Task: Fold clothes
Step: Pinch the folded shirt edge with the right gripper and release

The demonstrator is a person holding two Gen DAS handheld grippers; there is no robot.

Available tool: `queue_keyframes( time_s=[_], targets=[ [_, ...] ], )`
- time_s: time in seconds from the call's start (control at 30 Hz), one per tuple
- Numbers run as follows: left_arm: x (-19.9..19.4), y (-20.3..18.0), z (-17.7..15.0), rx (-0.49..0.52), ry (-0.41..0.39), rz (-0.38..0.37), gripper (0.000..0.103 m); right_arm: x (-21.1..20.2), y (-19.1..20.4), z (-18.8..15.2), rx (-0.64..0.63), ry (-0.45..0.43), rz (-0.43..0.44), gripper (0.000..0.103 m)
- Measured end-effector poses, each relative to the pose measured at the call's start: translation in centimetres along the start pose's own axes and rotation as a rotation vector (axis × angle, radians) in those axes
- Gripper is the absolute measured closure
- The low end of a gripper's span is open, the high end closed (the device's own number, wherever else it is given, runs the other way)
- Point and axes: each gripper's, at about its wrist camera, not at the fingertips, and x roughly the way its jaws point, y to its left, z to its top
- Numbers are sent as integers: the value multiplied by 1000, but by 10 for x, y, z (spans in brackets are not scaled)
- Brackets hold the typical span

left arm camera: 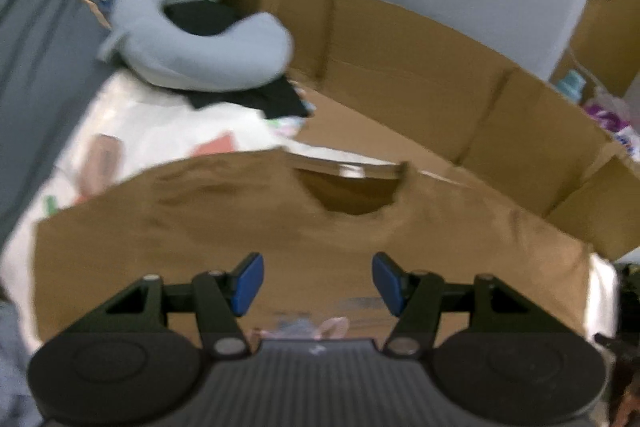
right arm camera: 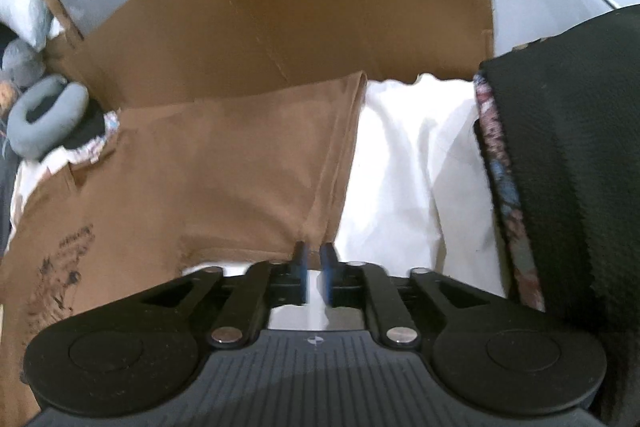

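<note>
One brown T-shirt [left arm camera: 304, 227] spread flat on white sheet [right arm camera: 400, 167], collar [left arm camera: 352, 193] at 12 o'clock of left gripper [left arm camera: 318, 283]. Left gripper spread wide over shirt, pinching nothing. Right gripper [right arm camera: 314, 267] nearly pressed together, narrow gap showing, shirt's corner just at 11 o'clock of tips. One grey neck pillow [left arm camera: 192, 43] at 10 o'clock. One cardboard panel [left arm camera: 420, 75] beyond. One dark garment [right arm camera: 560, 167] at 2 o'clock.

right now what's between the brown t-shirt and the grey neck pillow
In the left wrist view, white printed bedding and a black garment lie between the brown t-shirt and the grey neck pillow.
</note>
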Motion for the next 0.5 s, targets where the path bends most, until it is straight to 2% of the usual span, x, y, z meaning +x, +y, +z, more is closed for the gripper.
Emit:
queue_keyframes(
  time_s=[0.07, 0.17, 0.27, 0.5],
  targets=[
    [10, -20, -3, 41, 8, -27, 36, -2, -1, 1, 9, -11, -1, 65],
    [23, -46, -11, 110, 24, -79, 36, -3, -3, 2, 34, -31, 9, 64],
    [37, -65, -22, 134, 33, -124, 33, 2, -4, 2, 47, -37, 16, 64],
    [70, -91, -49, 145, 56, -154, 32, 22, -3, 7, 64, -17, 21, 64]
  ],
)
